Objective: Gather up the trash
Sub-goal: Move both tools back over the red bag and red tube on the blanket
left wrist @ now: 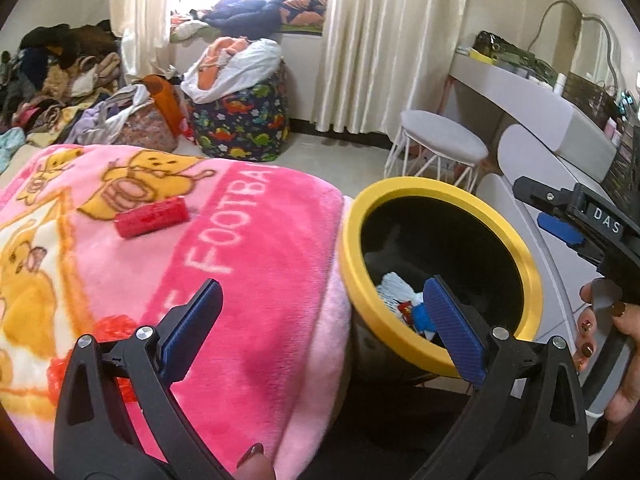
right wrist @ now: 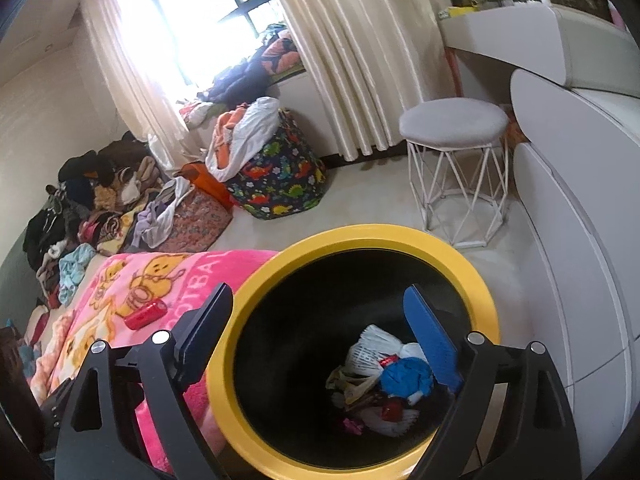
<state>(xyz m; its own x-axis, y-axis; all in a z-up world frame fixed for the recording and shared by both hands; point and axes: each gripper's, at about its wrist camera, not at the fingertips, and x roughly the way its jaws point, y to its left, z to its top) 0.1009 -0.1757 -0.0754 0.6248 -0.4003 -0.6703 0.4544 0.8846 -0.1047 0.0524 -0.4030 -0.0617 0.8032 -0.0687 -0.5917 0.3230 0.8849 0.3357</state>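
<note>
Both sets of jaws spread wide, nothing between the pads. Our left gripper (left wrist: pixel 322 328) hangs over the edge of the pink blanket (left wrist: pixel 248 280), its right pad over the near rim of the trash bin (left wrist: pixel 432 194). Our right gripper (right wrist: pixel 320 344) sits right above the bin (right wrist: pixel 360 236) mouth, looking straight in; the right hand (left wrist: pixel 612 356) on its trigger shows at the edge of the left view. Bin is black inside with a yellow rim, standing on the floor, touching the blanket's side. At its bottom we see the collected trash (right wrist: pixel 380 380): white crumpled paper, a blue wrapper, small red and pink bits. One red cylindrical wrapper (left wrist: pixel 152 217) lies on the blanket, well apart from both grippers; another red crinkly piece (left wrist: pixel 114 326) sits just beside the left finger. Further out: a white wire-leg stool (right wrist: pixel 456 160), a dinosaur-print bag (right wrist: pixel 280 176) stuffed with clothes, cream curtains (right wrist: pixel 340 52), a clothes pile (right wrist: pixel 92 204) on the left.
</note>
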